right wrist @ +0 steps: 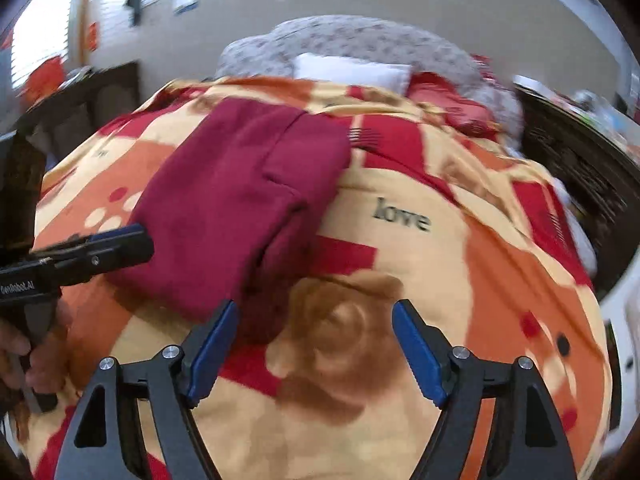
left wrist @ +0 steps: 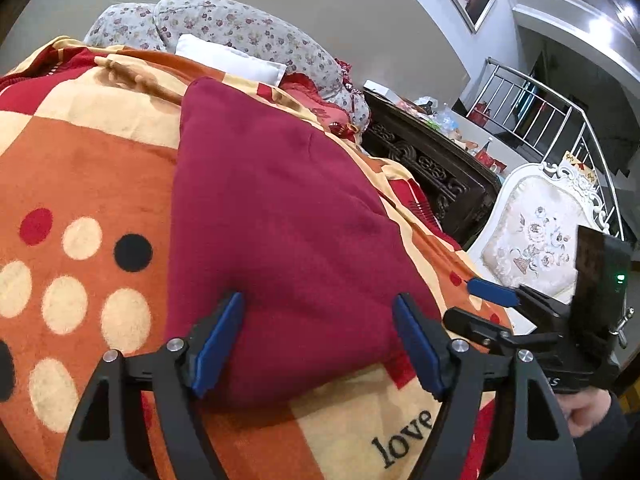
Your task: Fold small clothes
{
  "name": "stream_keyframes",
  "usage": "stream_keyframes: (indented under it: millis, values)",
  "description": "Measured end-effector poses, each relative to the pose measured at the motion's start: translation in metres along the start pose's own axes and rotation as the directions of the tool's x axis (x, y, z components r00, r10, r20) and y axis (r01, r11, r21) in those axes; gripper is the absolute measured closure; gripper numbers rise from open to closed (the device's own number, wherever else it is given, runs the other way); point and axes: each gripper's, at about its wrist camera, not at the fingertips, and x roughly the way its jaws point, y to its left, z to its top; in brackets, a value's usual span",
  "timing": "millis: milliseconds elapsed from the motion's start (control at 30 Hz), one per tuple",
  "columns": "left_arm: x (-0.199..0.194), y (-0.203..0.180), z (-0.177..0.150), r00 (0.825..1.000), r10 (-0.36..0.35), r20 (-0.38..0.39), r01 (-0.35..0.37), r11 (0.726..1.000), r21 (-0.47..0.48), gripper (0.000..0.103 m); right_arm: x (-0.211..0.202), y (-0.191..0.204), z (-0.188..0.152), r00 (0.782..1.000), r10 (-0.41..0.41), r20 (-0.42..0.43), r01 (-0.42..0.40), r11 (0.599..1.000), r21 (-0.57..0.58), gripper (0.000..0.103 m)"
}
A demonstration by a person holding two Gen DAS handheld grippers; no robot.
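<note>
- On the bed, your dark red garment (left wrist: pixel 280 216) lies folded into a thick block on the patterned blanket (left wrist: pixel 80 184), which is orange, cream and red with dots and the word "love" printed on it.
- Your left gripper (left wrist: pixel 318 344) has its blue-padded fingers spread wide, and nothing is between them; the near edge of the garment lies just ahead of and below the gap, with the left pad (left wrist: pixel 218 344) over the cloth near its corner.
- Your right gripper (right wrist: pixel 316 350) is likewise spread wide and holds nothing. It sits over bare blanket, with a brown rose print under the gap, and the garment's near corner reaches just beside its left pad (right wrist: pixel 212 354).
- From the right wrist view the garment (right wrist: pixel 236 208) shows a folded flap along its right side and a seam running down the middle; this view is blurred, so finer detail is hard to tell.
- Each gripper shows in the other's camera: the right one (left wrist: pixel 492 300) at the right edge of the left view, beside the garment's right side, and the left one (right wrist: pixel 116 244) at the left edge of the right view, close against the garment's left side.
- At the head of the bed lie a floral grey quilt (left wrist: pixel 240 32) and a white pillow (left wrist: pixel 232 60).
- Beside the bed stand a dark carved cabinet (left wrist: pixel 432 164) with clutter on top and a white ornate chair (left wrist: pixel 536 236).
</note>
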Motion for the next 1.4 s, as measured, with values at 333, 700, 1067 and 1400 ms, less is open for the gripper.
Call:
stream_keyframes:
  millis: [333, 700, 1067, 1400]
  values:
    - [0.004, -0.005, -0.001, 0.999, 0.033, -0.006, -0.033, 0.999, 0.025, 0.027, 0.008, 0.005, -0.001, 0.993, -0.113, -0.031, 0.115, 0.989, 0.096, 0.019]
    - [0.005, -0.006, -0.002, 0.999, 0.033, -0.010, -0.033, 0.999, 0.027, 0.026, 0.043, 0.005, 0.007, 0.988, 0.061, -0.138, -0.051, 0.996, 0.079, 0.014]
    - [0.012, -0.015, 0.001, 0.999, -0.015, -0.043, 0.018, 0.997, 0.077, 0.000, 0.060, -0.002, -0.011, 0.992, 0.036, -0.118, -0.021, 0.992, 0.124, 0.002]
    - [-0.036, -0.046, -0.006, 0.939, 0.344, -0.017, -0.343, 0.938, 0.050, 0.000, -0.004, 0.010, -0.022, 0.996, -0.075, -0.045, 0.080, 0.988, 0.131, 0.002]
